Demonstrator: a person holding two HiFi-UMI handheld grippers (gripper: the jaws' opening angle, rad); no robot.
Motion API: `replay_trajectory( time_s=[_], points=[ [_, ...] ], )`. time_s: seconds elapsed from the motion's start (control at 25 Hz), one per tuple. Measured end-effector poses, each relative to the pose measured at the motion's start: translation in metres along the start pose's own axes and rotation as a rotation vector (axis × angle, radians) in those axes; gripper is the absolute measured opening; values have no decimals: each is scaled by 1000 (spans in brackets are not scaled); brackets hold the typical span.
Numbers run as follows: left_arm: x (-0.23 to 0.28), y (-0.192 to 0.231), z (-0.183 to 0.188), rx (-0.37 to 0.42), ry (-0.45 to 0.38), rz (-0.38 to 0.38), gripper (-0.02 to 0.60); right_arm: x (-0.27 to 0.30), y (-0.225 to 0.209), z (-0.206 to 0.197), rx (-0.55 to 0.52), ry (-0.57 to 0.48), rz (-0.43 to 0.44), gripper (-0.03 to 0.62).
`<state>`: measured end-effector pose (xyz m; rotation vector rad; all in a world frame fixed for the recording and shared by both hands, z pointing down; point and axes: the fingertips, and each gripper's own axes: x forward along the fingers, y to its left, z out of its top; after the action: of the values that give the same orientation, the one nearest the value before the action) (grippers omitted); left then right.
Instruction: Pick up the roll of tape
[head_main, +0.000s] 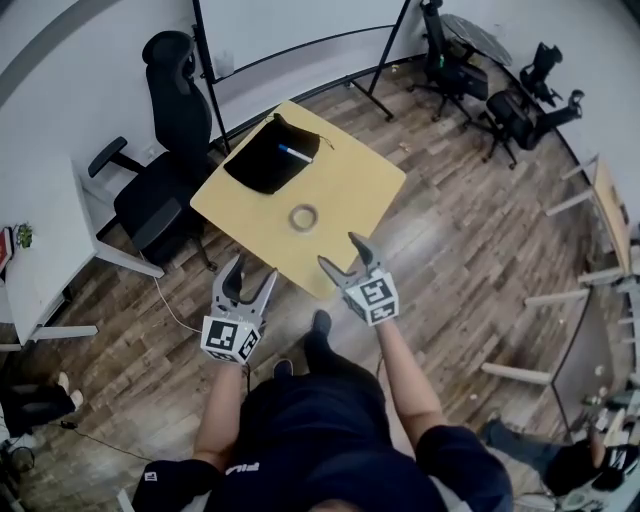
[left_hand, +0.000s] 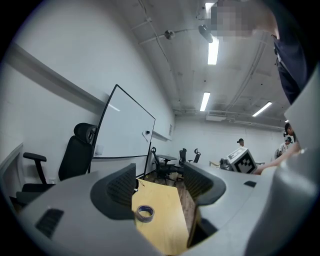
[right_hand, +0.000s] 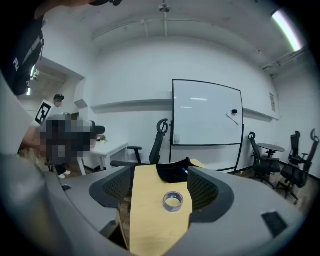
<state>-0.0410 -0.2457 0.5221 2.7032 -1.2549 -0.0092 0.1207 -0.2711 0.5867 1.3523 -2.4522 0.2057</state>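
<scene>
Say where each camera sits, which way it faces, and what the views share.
Head view: on the head, facing steeply down at the table; both arms, left gripper, right gripper show.
Left gripper view: on that gripper, facing the whiteboard; open jaws show.
Right gripper view: on that gripper, facing the whiteboard; open jaws show.
All three share the roll of tape.

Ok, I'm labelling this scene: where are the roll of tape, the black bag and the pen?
roll of tape (right_hand: 173, 206), right gripper view, near outer wall.
black bag (head_main: 262, 162), head view, middle of the fabric.
pen (head_main: 295, 153), head view, mid barrel.
</scene>
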Motion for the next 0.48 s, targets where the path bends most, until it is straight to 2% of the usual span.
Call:
replay_trajectory(
  time_s=[0.08,0.2,0.32,0.48],
  points=[
    [1,0,-2,10,2,8,282,24,-3,-16,-44,43,18,330],
    [2,0,-7,10,15,25,282,55,-5,-50,-117,180,61,330],
    [1,4,-9,1,17,48,282,87,-8,-82,-149,231,97,330],
    [3,8,-11,21,28,70,282,113,-14,-94,-161,280,127,330]
  ],
)
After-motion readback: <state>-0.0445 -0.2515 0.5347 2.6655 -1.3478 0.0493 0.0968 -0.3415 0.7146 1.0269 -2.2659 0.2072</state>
